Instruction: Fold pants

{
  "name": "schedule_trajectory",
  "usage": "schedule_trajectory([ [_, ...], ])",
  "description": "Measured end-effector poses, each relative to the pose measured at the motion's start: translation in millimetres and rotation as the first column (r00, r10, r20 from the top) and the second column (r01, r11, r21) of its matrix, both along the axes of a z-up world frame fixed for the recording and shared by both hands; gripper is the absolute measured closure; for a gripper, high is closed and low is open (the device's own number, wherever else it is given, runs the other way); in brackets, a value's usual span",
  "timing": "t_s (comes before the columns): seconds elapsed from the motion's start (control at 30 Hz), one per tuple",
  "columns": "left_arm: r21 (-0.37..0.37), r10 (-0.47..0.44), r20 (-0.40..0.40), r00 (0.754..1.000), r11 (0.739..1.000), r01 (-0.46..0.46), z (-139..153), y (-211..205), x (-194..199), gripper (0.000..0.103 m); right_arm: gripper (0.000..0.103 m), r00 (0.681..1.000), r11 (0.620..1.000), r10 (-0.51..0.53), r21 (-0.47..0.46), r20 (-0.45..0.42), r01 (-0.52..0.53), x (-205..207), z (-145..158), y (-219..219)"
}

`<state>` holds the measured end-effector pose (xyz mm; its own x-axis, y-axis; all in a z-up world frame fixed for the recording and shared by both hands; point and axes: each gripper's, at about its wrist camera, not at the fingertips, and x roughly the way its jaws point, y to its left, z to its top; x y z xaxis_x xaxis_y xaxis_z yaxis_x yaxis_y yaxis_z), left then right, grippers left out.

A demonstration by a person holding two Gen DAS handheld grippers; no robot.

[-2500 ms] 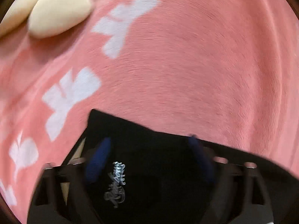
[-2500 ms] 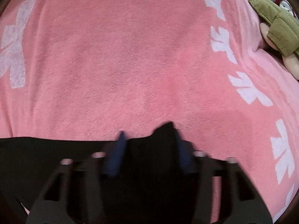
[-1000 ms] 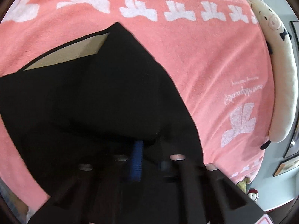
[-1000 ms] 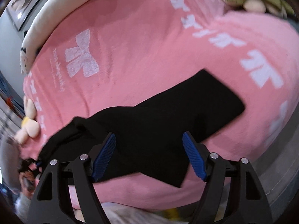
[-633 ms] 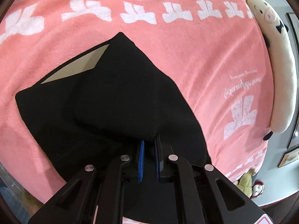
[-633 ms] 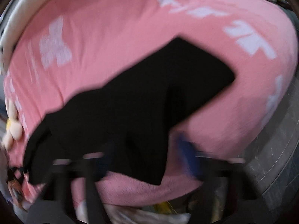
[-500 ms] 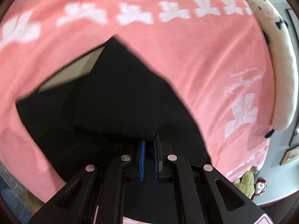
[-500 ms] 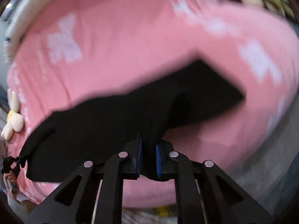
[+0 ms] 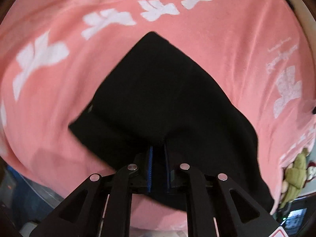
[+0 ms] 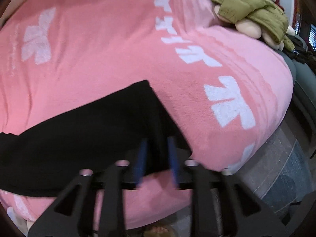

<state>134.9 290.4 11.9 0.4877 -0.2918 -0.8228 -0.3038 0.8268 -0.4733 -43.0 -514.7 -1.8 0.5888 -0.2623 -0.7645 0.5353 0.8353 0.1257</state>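
Black pants (image 9: 158,90) lie on a pink blanket (image 9: 227,39) with white marks. In the left wrist view my left gripper (image 9: 158,154) is shut on the near edge of a folded-over layer of the pants. In the right wrist view the pants (image 10: 79,128) stretch away to the left, and my right gripper (image 10: 156,148) is shut on their right end, with black cloth between the blue pads. The right view is blurred by motion.
A plush toy in a green jacket (image 10: 252,9) lies at the blanket's far right, and shows small in the left wrist view (image 9: 296,175). The blanket's edge drops off at the front (image 10: 256,158) to a grey surface below.
The right gripper went from open above the pants to shut on their right end. The left gripper stays shut on the cloth and has carried it; the tan inner lining no longer shows.
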Motion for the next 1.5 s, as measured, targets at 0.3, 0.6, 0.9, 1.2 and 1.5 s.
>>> schedule_trajectory([
  [0.3,-0.112,0.14,0.142,0.98,0.986,-0.125,11.9,5.3,-38.3,0.028,0.05,0.978,0.98,0.125,0.131,0.17,-0.148,-14.1,23.7,108.2],
  [0.6,-0.231,0.132,0.09,0.987,0.967,-0.109,-7.0,-15.5,0.8,0.032,0.043,0.924,0.916,0.348,0.153,0.157,-0.371,4.3,22.5,239.9],
  [0.9,-0.279,0.057,0.137,0.989,0.96,-0.017,22.3,2.2,-49.2,0.098,0.033,0.919,0.919,0.361,0.105,0.156,-0.379,-1.9,35.0,249.9],
  [1.2,-0.146,0.076,0.092,0.993,0.987,-0.062,-23.4,-3.3,-54.0,0.064,0.034,0.844,0.833,0.526,0.138,0.103,-0.536,9.2,19.7,311.7],
  [1.5,-0.044,0.12,0.111,0.987,0.992,-0.116,-19.3,6.3,-36.2,0.041,0.088,0.686,0.671,0.72,-0.146,-0.106,-0.727,65.9,-8.6,394.2],
])
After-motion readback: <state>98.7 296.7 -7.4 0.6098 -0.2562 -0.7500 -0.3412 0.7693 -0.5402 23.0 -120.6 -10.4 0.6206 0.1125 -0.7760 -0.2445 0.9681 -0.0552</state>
